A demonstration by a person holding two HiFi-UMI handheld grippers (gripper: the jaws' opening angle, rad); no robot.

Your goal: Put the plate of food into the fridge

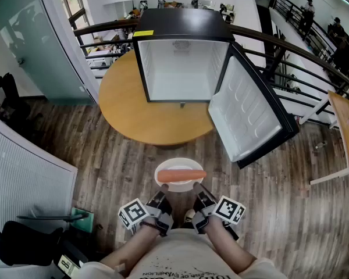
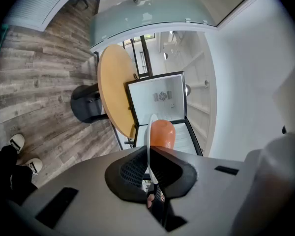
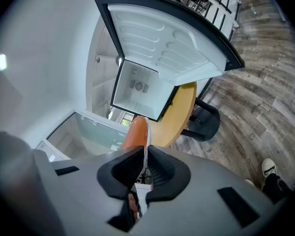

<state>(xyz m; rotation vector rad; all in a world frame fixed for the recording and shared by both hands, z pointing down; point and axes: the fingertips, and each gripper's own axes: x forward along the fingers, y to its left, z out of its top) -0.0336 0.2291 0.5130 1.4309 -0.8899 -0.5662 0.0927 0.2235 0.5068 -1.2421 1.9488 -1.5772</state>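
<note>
A round white plate (image 1: 179,183) carries one long orange-red piece of food (image 1: 181,175) lying crosswise on it. The plate is held in the air over the grey-brown wooden plank floor (image 1: 104,167), in front of a round light-wood table (image 1: 128,109). On that table stands a small black fridge with a white inside (image 1: 183,68); its white-lined door (image 1: 247,112) is swung wide open to the right.

The left gripper (image 1: 163,190) and the right gripper (image 1: 198,189) each grip the near rim of the plate, side by side. In the left gripper view, the left gripper (image 2: 148,163) has its black ribbed jaws closed down to a thin slit on the plate's edge (image 2: 148,132). In the right gripper view, the right gripper (image 3: 145,163) pinches the rim (image 3: 146,141) in the same way.

Both gripper views show the plate only edge-on, as a thin white line, with just one rounded end of the food (image 2: 162,134) (image 3: 136,132) showing beyond the jaws. The person's forearms are cut off at the bottom of the head view.
</note>
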